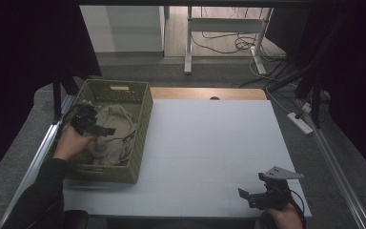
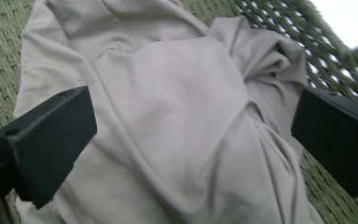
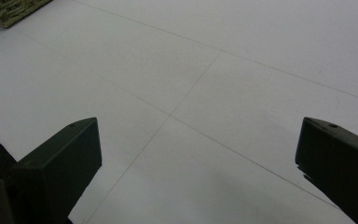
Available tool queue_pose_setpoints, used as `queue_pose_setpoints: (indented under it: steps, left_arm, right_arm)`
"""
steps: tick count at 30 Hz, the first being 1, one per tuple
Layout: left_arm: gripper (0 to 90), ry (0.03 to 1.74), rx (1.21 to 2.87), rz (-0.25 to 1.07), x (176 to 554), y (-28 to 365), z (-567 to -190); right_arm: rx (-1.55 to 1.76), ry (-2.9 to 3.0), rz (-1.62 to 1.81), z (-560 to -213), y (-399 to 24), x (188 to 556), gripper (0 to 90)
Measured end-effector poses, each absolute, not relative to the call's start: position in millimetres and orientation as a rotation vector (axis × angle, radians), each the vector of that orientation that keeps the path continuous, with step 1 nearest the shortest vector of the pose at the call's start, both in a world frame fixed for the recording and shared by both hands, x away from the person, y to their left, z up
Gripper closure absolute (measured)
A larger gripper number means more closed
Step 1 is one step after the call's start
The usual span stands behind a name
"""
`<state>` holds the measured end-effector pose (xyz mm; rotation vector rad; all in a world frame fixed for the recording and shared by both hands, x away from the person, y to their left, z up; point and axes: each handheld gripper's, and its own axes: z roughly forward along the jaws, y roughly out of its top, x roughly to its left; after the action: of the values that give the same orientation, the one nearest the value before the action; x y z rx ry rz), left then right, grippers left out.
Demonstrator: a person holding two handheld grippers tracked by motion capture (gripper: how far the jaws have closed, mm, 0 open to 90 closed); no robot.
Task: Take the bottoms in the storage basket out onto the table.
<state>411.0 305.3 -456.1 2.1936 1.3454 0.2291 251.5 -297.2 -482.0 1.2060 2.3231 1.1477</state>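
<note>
One green woven basket (image 1: 140, 107) stands at the left of one white table (image 1: 209, 143). One beige garment (image 1: 114, 131) lies crumpled in it. Two handheld grippers are in use: the left gripper (image 1: 100, 129) and the right gripper (image 1: 248, 195).

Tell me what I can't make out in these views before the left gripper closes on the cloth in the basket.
- Basket floor: in the high view the beige cloth and left gripper cover it, so anything underneath is hidden.
- Cloth type: in the left gripper view the cloth is crumpled and cut off by the edges.
- Right gripper: the hand is cut off by the bottom edge in the high view.
</note>
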Motion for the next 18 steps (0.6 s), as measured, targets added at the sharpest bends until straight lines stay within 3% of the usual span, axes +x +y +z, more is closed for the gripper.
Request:
queue_pose_setpoints:
  steps: [18]
  left_arm:
    - [0.0,1.448,2.239,0.182,444,318,-489]
  right_arm:
    - [1.206,2.329,1.154,-482,-297,252,0.9]
